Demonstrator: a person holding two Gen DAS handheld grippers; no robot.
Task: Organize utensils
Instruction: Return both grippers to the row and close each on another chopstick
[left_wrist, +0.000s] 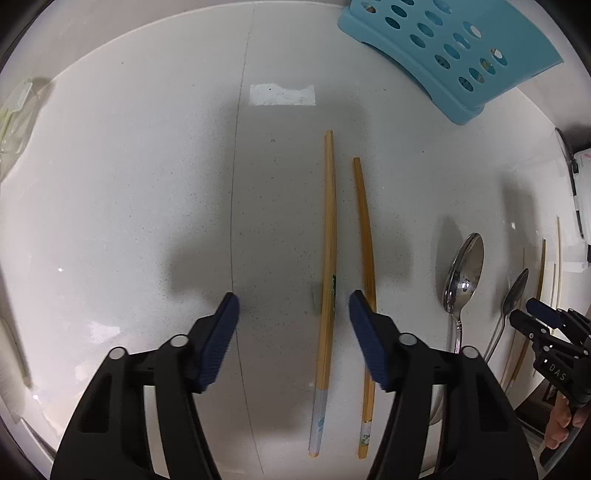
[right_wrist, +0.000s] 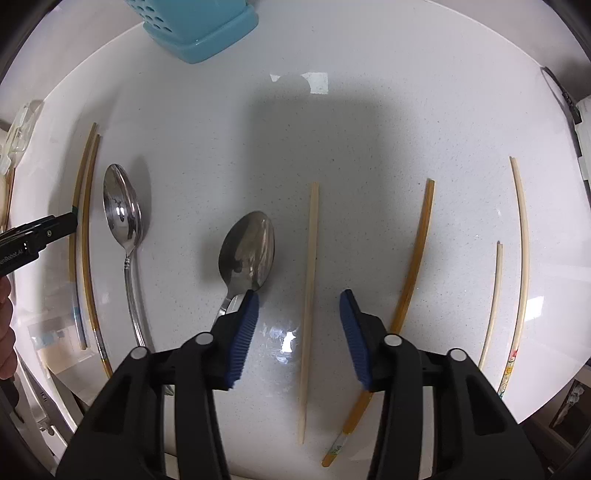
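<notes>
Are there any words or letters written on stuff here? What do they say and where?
"DAS" - white letters on the black right claw, seen from the left wrist camera.
"...enRobot.AI" - white print on the black left claw, seen from the right wrist camera; its start is cut off.
Printed ends of the bamboo chopsticks: pictures or marks too small to read.
Blue plastic holed basket: no text.

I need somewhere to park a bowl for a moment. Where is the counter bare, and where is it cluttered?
Bare: the counter left of its seam, and the strip between the blue basket and the utensil tips. Crowded: the row of chopsticks and spoons running rightwards under both grippers.
</notes>
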